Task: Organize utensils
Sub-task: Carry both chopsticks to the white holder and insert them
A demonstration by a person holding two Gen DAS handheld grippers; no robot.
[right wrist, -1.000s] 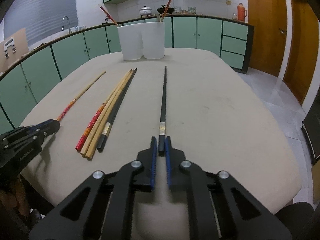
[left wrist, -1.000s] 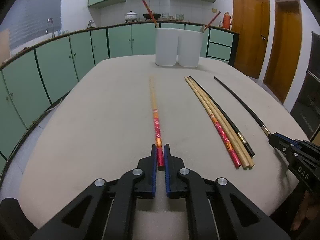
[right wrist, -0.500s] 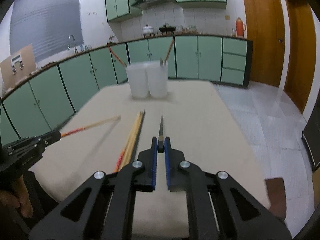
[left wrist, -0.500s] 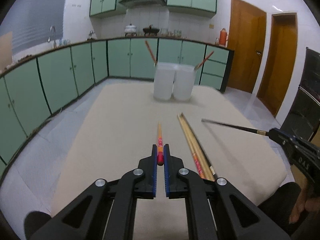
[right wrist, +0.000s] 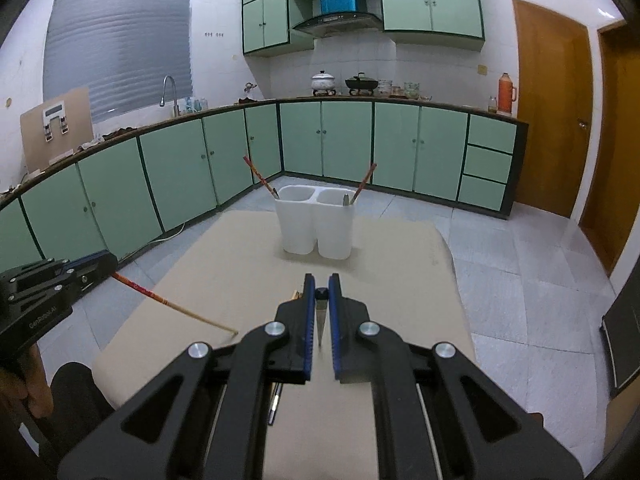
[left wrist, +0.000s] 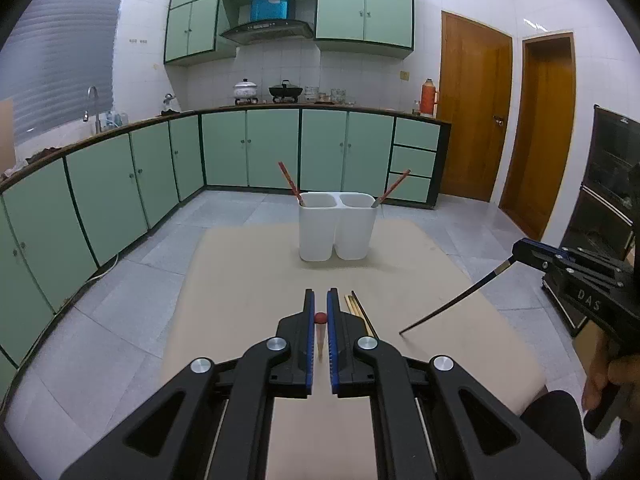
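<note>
My left gripper point(left wrist: 320, 294) is shut on the red end of a red-and-wood chopstick point(left wrist: 320, 317), which hangs down toward the beige table point(left wrist: 248, 280). From the right wrist view the same chopstick point(right wrist: 172, 304) slants down from the left gripper point(right wrist: 86, 266). My right gripper point(right wrist: 321, 280) is shut on the top of a black chopstick point(right wrist: 320, 320); the left wrist view shows that chopstick point(left wrist: 452, 304) tilting off the right gripper point(left wrist: 536, 254). A white two-compartment holder point(left wrist: 338, 232) stands at the table's far end, one red chopstick leaning in each side.
Three more chopsticks point(left wrist: 356, 312) lie on the table, mostly hidden under my fingers. Green cabinets point(right wrist: 180, 176) run along the left and back walls. A dark appliance point(left wrist: 600, 248) stands at the right. A hand point(left wrist: 608, 376) holds the right gripper's handle.
Both grippers have risen well above the table, each lifting its chopstick off the surface. The chopsticks now dangle tip-down. The holder looks farther below.
</note>
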